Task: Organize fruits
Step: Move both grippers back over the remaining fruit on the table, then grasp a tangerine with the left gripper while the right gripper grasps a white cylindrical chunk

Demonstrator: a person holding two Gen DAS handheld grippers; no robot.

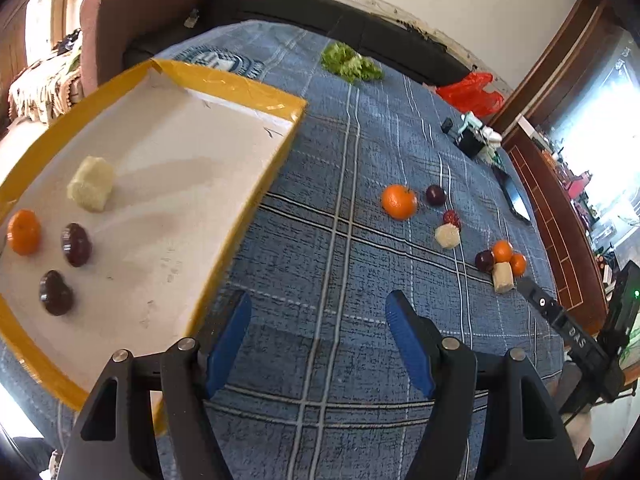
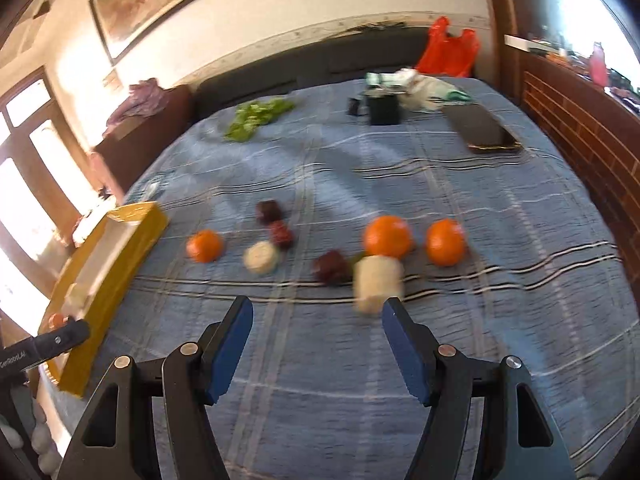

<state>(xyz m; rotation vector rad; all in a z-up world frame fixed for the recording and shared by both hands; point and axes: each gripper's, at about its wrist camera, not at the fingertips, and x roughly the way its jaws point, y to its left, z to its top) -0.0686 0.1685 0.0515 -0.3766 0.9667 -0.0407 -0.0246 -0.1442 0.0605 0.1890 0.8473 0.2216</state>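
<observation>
Fruits were split between two places: four pieces lay inside the yellow-rimmed tray (image 1: 256,92) at the left edge of the surface (image 1: 340,160), and the rest sat loose on the blue plaid cloth toward the right edge. In the tray, a pale fruit chunk (image 1: 91,184), a small orange (image 1: 24,232) and two dark plums (image 1: 76,245) lay apart from one another near its left side, presumably dropped in one at a time, with most of the white floor free for more.

On the cloth, a loose orange (image 1: 399,201) lay in one small cluster, and a second cluster lay nearer the right edge.

Left gripper (image 1: 318,342) hung over bare cloth just beside the tray's near rim, jaws wide and holding nothing, probably because it had nothing to carry. Right gripper (image 2: 316,350) was likewise wide and empty, tilted down at the near cluster, with a pale cylinder (image 2: 378,282) just ahead of its right finger; that seemed the likeliest next pick. The right wrist view was blurred, so finer contact could not be judged.
</observation>
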